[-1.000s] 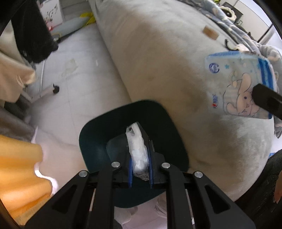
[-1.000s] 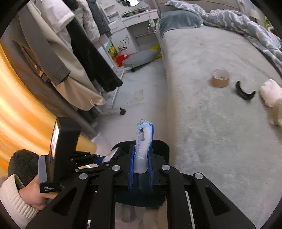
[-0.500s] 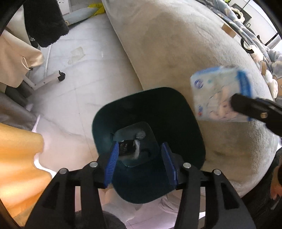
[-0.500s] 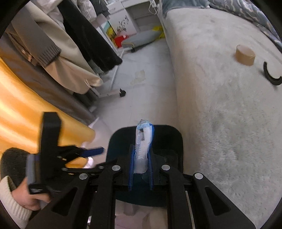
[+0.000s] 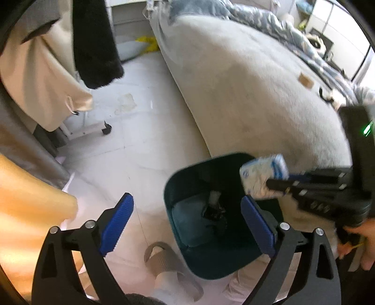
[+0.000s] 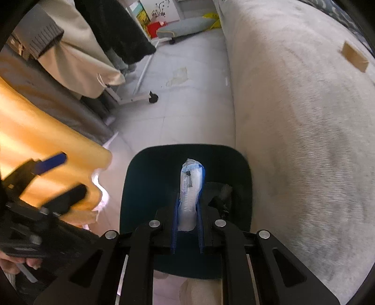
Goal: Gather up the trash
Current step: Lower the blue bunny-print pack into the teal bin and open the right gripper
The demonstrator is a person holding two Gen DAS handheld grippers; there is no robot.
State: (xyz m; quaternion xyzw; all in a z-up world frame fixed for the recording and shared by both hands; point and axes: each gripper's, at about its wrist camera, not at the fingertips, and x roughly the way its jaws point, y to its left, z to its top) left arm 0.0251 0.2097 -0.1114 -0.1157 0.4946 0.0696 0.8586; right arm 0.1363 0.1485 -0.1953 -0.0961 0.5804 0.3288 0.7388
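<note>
Nothing here can really be read. The blue and white packet [image 5: 263, 177] held over the bin [image 5: 185, 178] carries a round blue logo, too blurred to make out. The packet's edge [image 6: 191, 187] shows a dark mark, also unreadable.

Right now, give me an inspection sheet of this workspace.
Surface: pale tiled floor, stained patch.
Job's things: dark bin on the floor beside the bed; trash already inside; blue-and-white packet above the bin.
Clutter: brown piece on the bed.
Grippers: left hand-held gripper open, holding nothing; right hand-held gripper shut on the packet.
Cables: nothing seen.
Surroundings: hanging clothes, rack wheel, blanket.
</note>
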